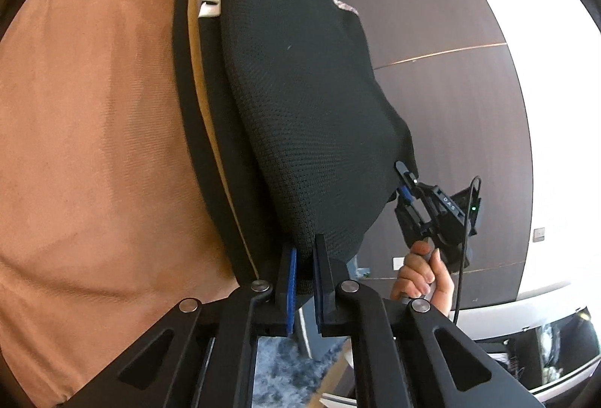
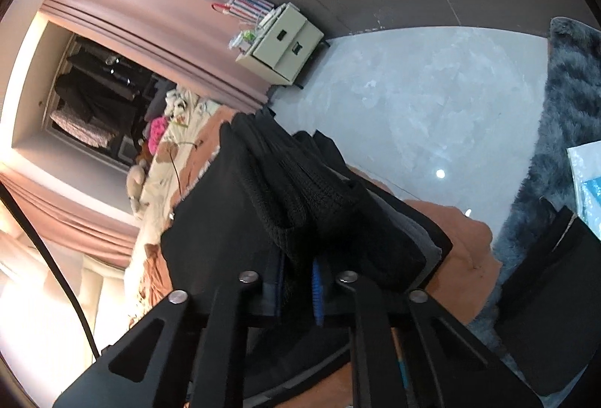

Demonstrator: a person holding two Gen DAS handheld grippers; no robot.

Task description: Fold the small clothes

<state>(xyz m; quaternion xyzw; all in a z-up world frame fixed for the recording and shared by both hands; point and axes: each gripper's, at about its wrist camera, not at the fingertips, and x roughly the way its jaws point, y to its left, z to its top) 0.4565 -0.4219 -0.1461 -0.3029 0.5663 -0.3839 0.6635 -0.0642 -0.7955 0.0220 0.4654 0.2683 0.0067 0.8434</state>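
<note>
Left wrist view: left tongs (image 1: 304,276) clamped on black mesh garment (image 1: 300,88), which stretches ahead over an orange bed cover (image 1: 86,115); beyond, right tongs (image 1: 403,182) apparently pinch its far corner.

Only legible text: white letters "DAS" on the black plastic body of the right gripper (image 1: 407,179), at 4 o'clock in the left wrist view. Nothing else readable.
</note>
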